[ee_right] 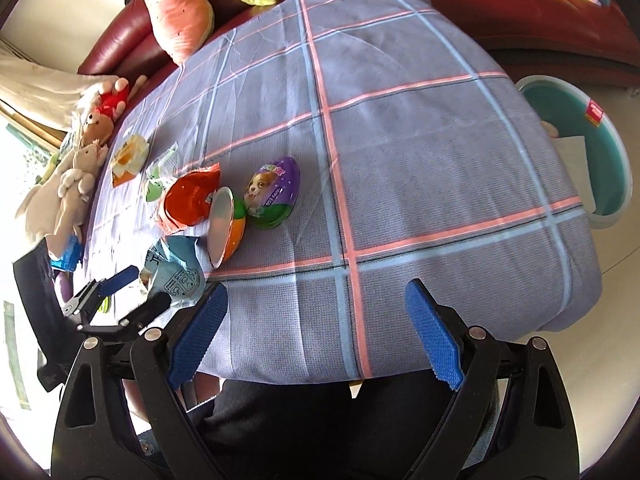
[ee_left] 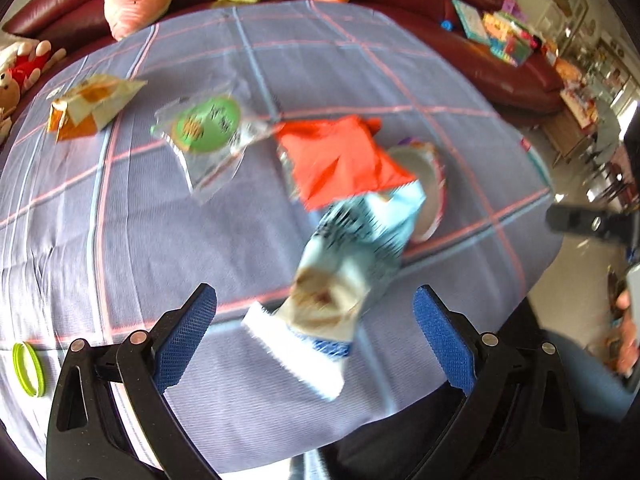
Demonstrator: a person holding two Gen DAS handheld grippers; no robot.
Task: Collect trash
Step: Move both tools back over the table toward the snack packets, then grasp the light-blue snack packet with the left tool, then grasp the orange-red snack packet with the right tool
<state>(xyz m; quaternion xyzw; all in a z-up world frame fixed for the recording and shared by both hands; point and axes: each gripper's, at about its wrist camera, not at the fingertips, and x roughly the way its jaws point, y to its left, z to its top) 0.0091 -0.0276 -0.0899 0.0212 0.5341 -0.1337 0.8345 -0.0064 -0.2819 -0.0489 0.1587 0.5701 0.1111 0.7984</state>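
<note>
Checked purple tablecloth over the table, red sofa behind; trash sits left to right: yellow wrapper, green-label packet, orange wrapper, pale blue packet lying between my left tongs, jaws wide apart, not touching it; my right tongs gape over bare cloth.
</note>
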